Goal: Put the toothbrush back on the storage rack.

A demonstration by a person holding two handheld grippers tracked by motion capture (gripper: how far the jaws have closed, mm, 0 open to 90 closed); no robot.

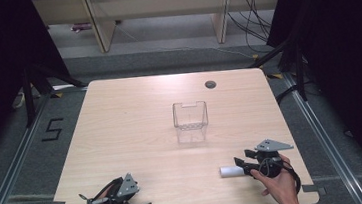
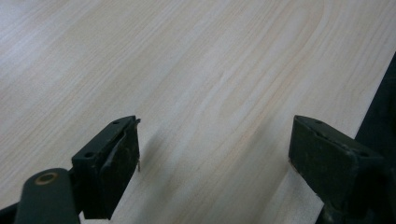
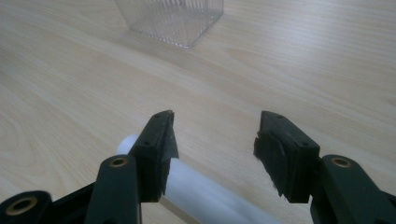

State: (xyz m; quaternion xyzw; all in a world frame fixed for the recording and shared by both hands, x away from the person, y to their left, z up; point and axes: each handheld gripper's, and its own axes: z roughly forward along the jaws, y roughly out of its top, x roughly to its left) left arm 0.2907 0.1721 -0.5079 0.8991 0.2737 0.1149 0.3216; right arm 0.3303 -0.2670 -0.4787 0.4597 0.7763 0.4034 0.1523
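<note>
A white cylinder (image 1: 228, 171) lies on its side on the wooden table (image 1: 132, 137) near the front right. My right gripper (image 1: 241, 157) sits open just right of it, low over the table. In the right gripper view the cylinder (image 3: 201, 191) runs slantwise under the left jaw and into the gap between the jaws; the gripper (image 3: 215, 135) is open and neither pad presses on it. A clear, empty plastic box (image 1: 190, 121) stands upright mid-table, and its base (image 3: 173, 18) shows ahead of the right jaws. My left gripper (image 1: 139, 199) rests open at the front left (image 2: 215, 140), over bare wood.
A dark round cable hole (image 1: 210, 84) is set in the table's far side. The table's front edge (image 2: 373, 116) runs close beside the left gripper. A "5" is marked on the floor (image 1: 52, 129) at the left. Wooden furniture legs (image 1: 101, 29) and cables stand beyond the table.
</note>
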